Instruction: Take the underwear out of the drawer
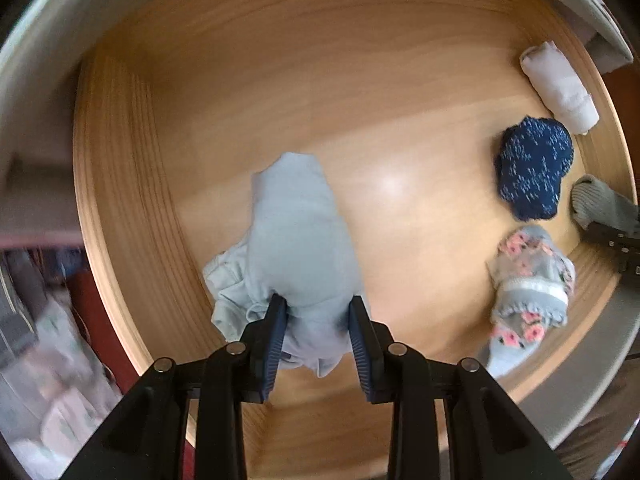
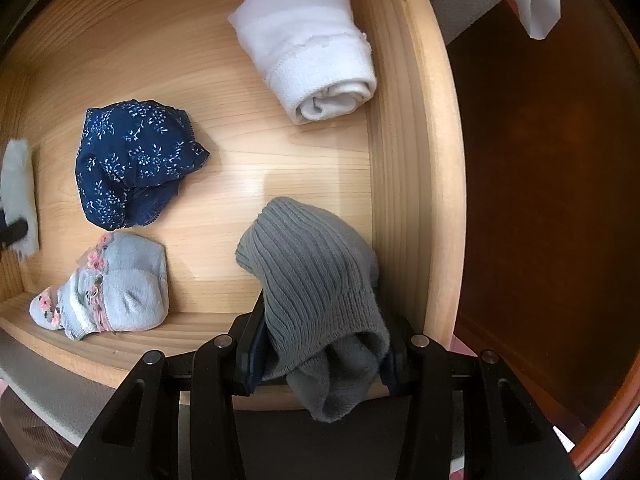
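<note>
Between left gripper jaws: pale blue underwear, pinched above drawer

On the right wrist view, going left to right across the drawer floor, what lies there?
Pale blue garment at the left edge → floral pale blue piece → navy floral piece → white roll. The grey ribbed piece in the right gripper overlaps the roll's span.

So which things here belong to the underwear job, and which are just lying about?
Job: wooden drawer; pale blue garment in left hand-held gripper; grey ribbed garment in right hand-held gripper; navy floral, pink-flowered, white rolled pieces.
Lying about: blurred clutter outside.
</note>
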`<move>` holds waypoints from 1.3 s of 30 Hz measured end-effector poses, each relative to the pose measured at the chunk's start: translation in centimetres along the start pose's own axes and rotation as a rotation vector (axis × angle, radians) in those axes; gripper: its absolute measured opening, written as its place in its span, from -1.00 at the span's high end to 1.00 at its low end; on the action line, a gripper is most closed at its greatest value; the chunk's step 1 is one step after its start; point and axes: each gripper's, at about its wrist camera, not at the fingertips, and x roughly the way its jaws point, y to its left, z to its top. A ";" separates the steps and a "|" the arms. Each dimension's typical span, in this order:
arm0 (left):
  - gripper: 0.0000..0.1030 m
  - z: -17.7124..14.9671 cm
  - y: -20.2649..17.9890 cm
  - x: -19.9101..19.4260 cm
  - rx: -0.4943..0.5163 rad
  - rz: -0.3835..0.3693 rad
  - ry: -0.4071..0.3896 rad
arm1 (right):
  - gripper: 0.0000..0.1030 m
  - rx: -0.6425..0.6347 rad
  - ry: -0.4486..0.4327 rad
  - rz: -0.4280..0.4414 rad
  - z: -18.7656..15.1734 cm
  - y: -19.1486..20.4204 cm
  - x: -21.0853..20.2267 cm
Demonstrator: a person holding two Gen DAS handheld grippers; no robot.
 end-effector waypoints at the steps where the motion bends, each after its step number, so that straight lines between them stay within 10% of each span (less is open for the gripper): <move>1: 0.39 -0.6 -0.1 0.2 -0.014 -0.010 0.007 | 0.17 -0.001 0.000 0.002 0.0 0.0 0.0; 14: 0.22 -5.0 2.8 -3.8 -0.105 -0.044 -0.097 | 0.17 -0.009 -0.001 0.015 -0.1 -0.5 -0.1; 20: -0.22 -5.1 3.3 -5.3 -0.136 -0.034 -0.168 | 0.17 -0.015 -0.001 0.018 -0.1 -0.4 -0.1; 39: -0.40 -1.5 2.0 0.2 -0.212 0.047 -0.031 | 0.17 -0.035 0.010 -0.002 0.5 0.9 0.3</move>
